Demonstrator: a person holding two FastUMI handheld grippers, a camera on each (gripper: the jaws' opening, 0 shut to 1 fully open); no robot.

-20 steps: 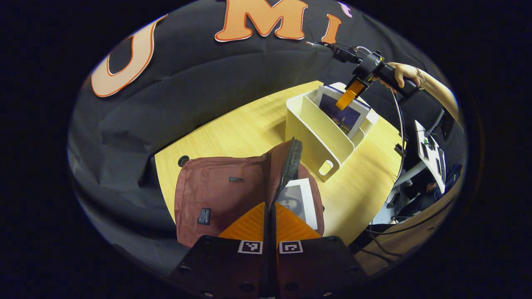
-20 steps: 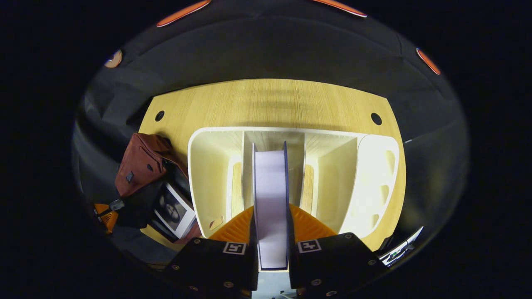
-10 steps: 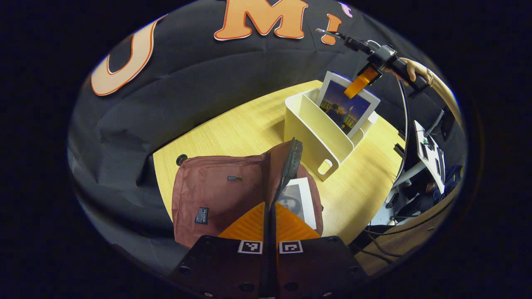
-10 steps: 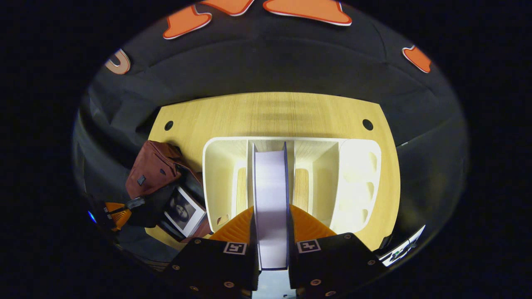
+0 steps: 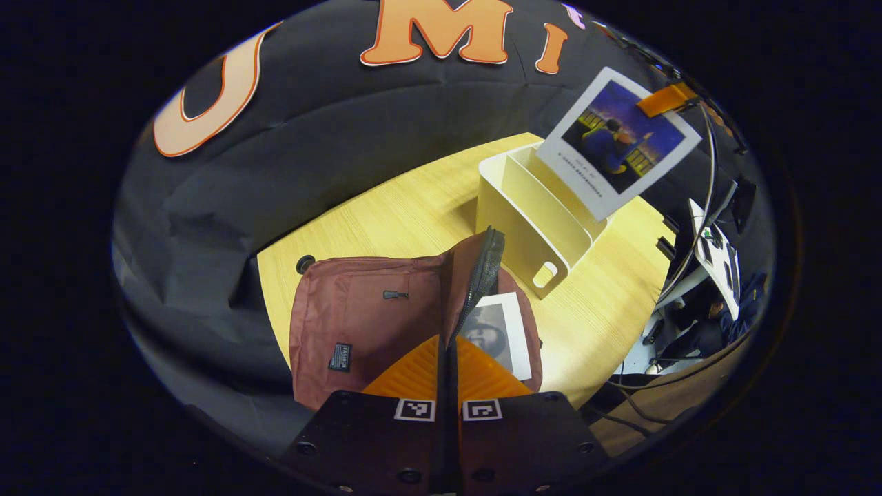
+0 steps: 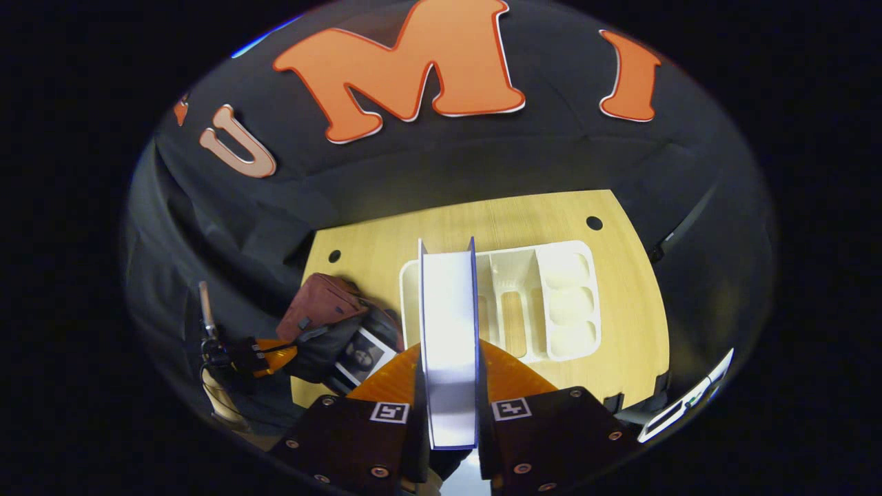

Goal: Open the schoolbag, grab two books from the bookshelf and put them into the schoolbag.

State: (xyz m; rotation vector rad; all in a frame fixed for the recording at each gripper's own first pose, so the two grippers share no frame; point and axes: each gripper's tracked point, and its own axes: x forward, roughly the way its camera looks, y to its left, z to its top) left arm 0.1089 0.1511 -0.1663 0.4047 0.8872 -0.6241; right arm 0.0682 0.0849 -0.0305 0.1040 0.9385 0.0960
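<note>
Left gripper [image 5: 448, 358]: orange fingers closed on the raised zipper flap [image 5: 482, 275] of a maroon schoolbag [image 5: 358, 317], lying open on a wooden table [image 5: 413, 207], grey-covered book [image 5: 499, 331] inside. Beyond: cream bookshelf [image 5: 530, 220]; above it, blue-covered book [image 5: 617, 141] held aloft by the right gripper [image 5: 665, 100] at its top corner.

Two books: one [image 5: 617, 149] held up in the air above the shelf [image 5: 530, 213], the other [image 5: 497, 332] lying inside the open bag [image 5: 358, 317] near the shelf. One shelf and one bag, both on the one table [image 5: 386, 220], and the shelf has three upright slots plus a side tray with three hollows. Two grippers: one [image 5: 663, 100] above the shelf at the raised book, one [image 5: 448, 358] low over the bag.
</note>
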